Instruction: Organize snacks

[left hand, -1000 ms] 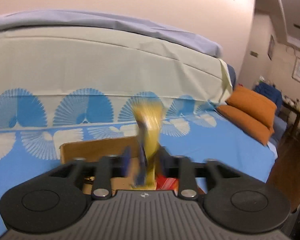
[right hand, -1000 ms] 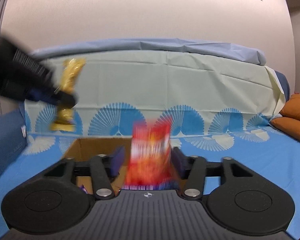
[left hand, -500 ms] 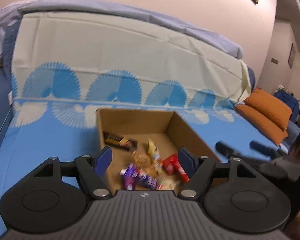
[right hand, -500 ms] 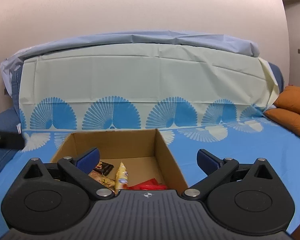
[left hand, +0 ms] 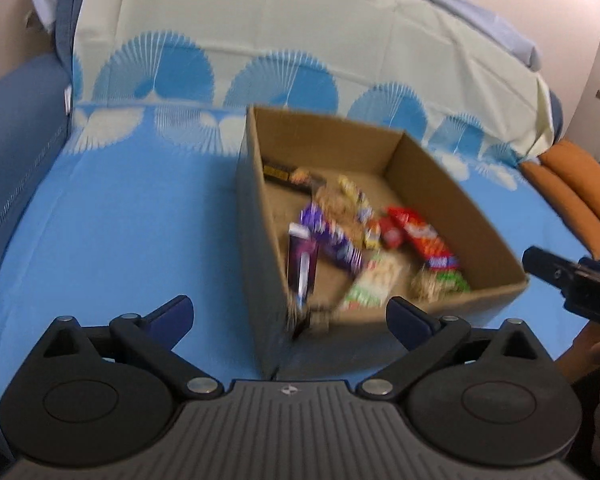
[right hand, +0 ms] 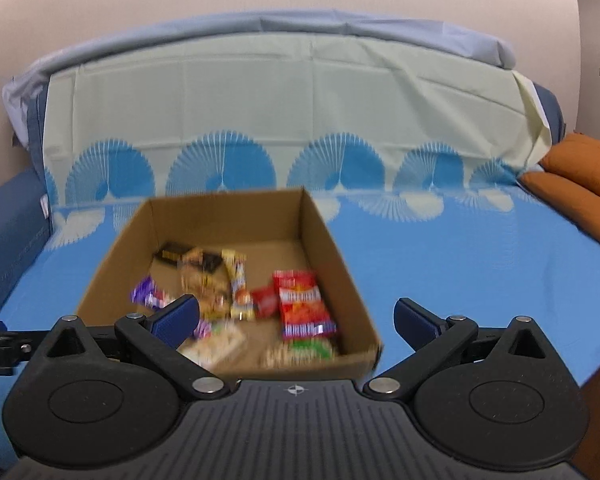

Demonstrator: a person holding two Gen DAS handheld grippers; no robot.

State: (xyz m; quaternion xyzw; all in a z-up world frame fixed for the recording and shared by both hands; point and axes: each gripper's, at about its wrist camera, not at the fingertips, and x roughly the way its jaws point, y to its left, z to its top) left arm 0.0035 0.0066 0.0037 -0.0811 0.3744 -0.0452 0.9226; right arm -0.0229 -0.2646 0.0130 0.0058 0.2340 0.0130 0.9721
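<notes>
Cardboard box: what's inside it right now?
The cardboard box holds loose snacks: a red chip bag, a purple packet, a dark bar and green-labelled packs. Blur hides labels; the near wall hides the floor just behind it.

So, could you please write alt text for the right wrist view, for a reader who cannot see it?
An open cardboard box of assorted snack packets, including a red chip bag, sits on a blue patterned bedsheet. The right gripper is in front of it, open and empty. Orange cushions lie at right.

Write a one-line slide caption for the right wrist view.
Open right gripper above a cardboard box of mixed snacks on a blue bedsheet.
</notes>
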